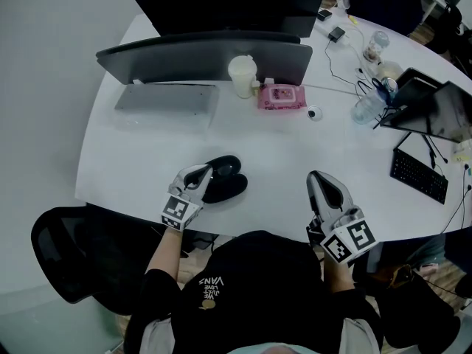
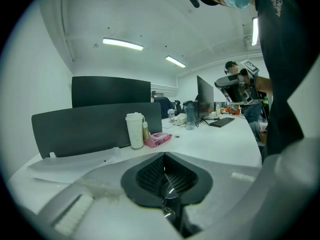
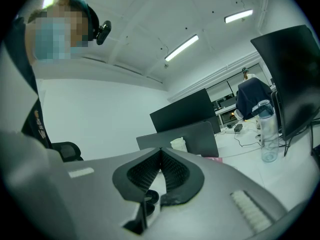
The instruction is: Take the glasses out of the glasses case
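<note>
Head view: a black glasses case [image 1: 227, 179] lies on the white worktop [image 1: 147, 153], seemingly hinged open. I cannot make out the glasses. The left gripper [image 1: 205, 172] touches its near end, and the right gripper [image 1: 318, 177] rests well apart.

Left gripper view: the jaws meet at their tips and hide the case.

Right gripper view: the jaws are closed and empty.

The task seems barely begun. Next, one gripper likely steadies the case while the other parts its jaws to reach inside.

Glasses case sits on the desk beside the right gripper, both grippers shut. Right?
No. The glasses case sits on the desk beside the left gripper, not the right gripper, which is well apart from it. The head view shows this. Both grippers are shut.
</note>
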Available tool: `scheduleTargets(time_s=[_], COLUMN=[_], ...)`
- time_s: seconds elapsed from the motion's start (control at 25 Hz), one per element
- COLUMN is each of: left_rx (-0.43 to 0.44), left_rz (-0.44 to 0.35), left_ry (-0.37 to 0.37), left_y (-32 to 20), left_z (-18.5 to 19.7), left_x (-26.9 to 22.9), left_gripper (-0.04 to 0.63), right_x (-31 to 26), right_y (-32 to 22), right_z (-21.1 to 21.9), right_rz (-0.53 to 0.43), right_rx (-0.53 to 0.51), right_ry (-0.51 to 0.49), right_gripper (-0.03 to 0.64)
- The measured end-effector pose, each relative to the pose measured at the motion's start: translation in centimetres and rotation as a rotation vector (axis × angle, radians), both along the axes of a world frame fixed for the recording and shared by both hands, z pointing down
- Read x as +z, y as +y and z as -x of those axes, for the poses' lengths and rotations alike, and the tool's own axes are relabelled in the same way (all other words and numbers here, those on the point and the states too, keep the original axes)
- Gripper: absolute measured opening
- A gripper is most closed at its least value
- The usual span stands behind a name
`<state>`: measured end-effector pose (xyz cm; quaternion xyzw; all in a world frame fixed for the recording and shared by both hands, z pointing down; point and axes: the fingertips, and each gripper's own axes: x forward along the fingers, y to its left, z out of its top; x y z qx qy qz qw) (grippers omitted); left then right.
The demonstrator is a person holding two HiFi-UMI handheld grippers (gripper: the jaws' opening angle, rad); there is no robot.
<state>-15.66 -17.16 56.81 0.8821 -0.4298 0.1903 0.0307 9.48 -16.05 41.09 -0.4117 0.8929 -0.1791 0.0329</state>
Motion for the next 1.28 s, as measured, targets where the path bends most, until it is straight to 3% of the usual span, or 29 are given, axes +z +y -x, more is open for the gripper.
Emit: scheduleTargets(time_s=[0.64, 1.28], left_rx=[0.067, 0.225], left_rz=[0.143, 0.244], left_ry=[-0.097, -0.3], left_y=[0.2, -0.2], left_z=[0.7, 0.0], left_x=[4.9, 8.2], left_gripper=[0.009, 0.061], right_x=[0.8, 1.5], right_y=[-0.3, -0.5], right_z=[-0.6, -1.6], right_rz=[0.019, 0.037], right_rx=[0.008, 0.022], right_ry=[-0.014, -0.024], right_gripper=[0.0, 0.0])
